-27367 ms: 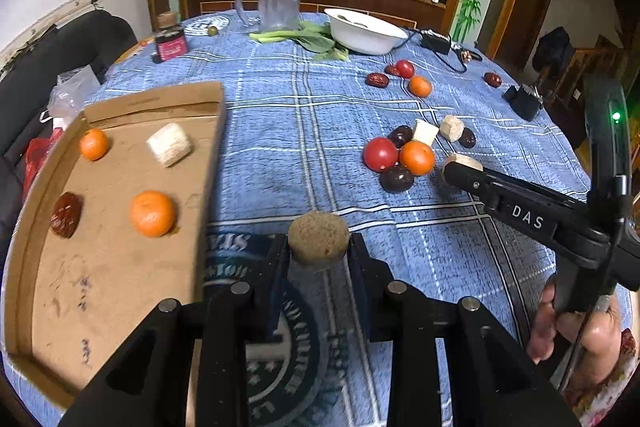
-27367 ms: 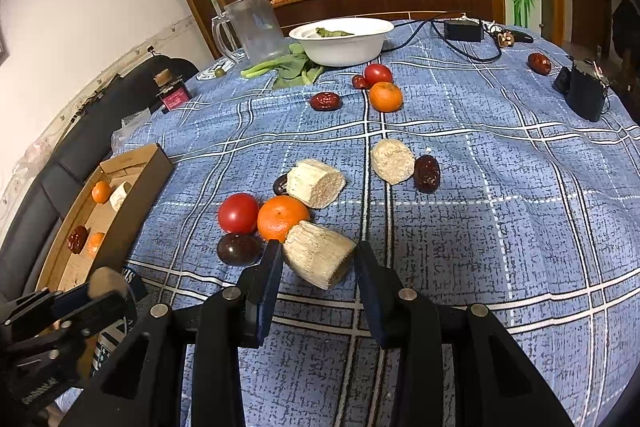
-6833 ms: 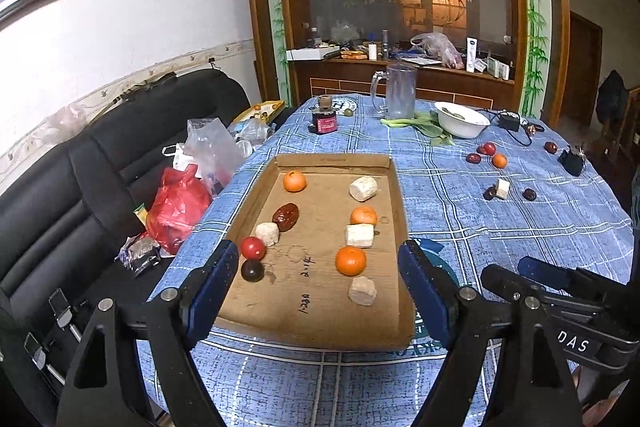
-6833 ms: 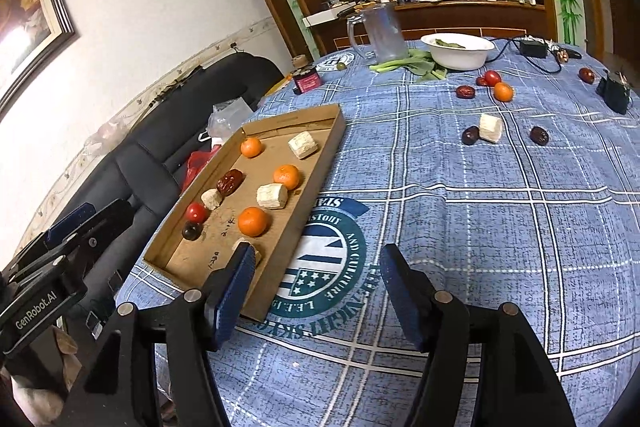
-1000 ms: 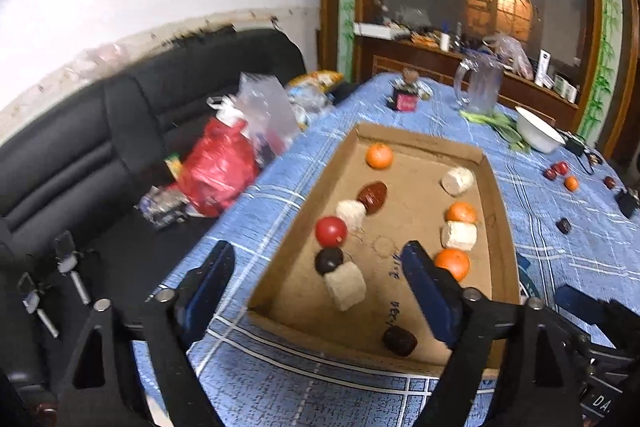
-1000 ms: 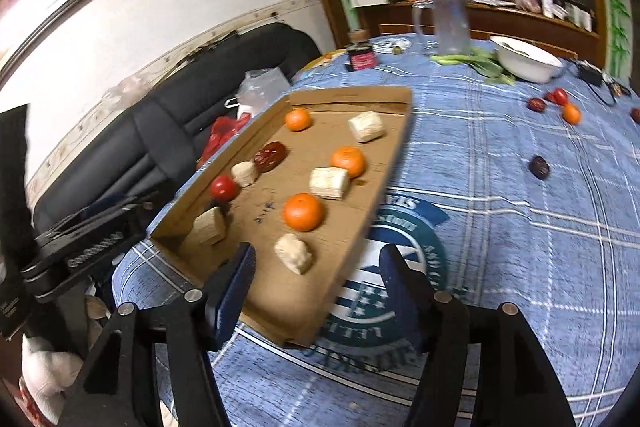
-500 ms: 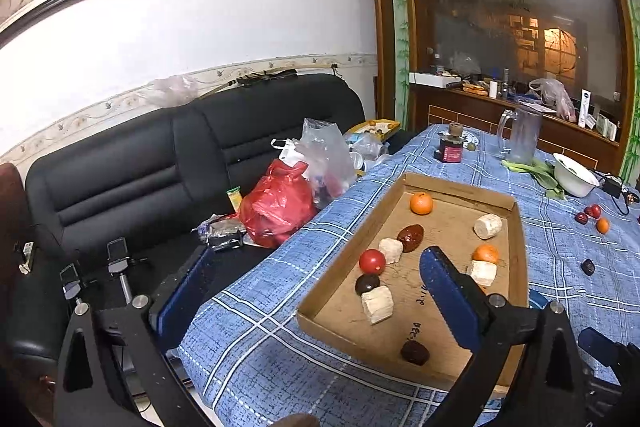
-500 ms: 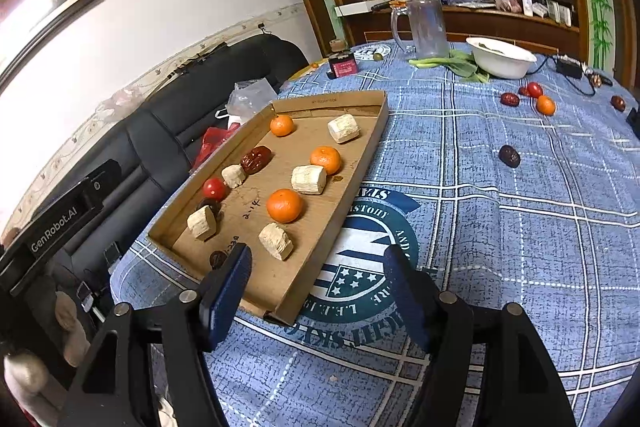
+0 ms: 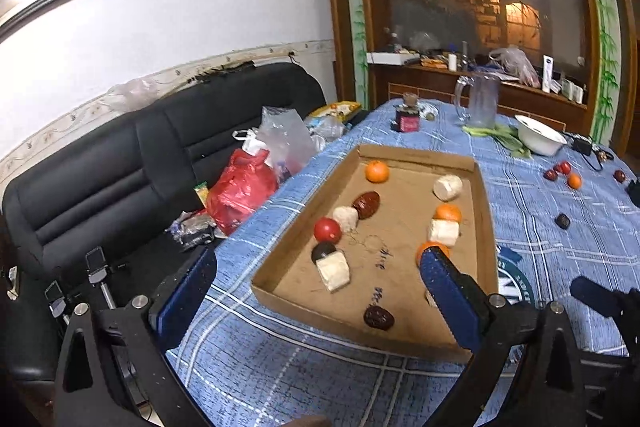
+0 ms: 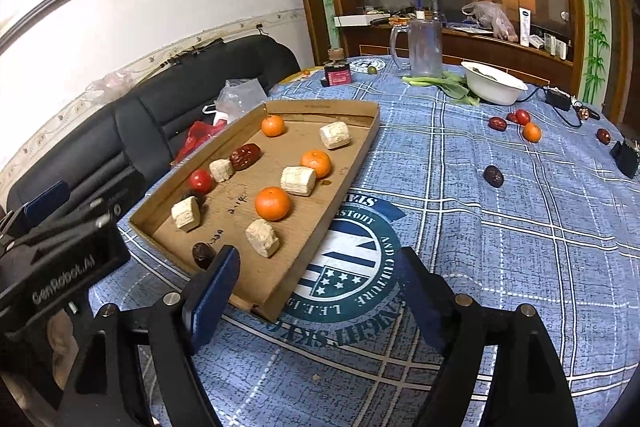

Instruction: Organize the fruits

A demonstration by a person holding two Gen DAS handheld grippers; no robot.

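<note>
**Hovering wide of the fruit tray**

Holding my left hand-held gripper (image 9: 316, 279) spread apart and empty, I face the cardboard tray (image 10: 362, 143) at the worktop (image 10: 520, 227) edge; a knock could tip it. My right hand-held gripper (image 10: 316, 287), empty jaws opening, is far from the loose date (image 10: 493, 175), which could roll.

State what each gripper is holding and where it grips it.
Nothing is held. The left gripper stands wide open above the near end of the cardboard tray, and the right gripper is opening with no fruit between its fingers.
</note>
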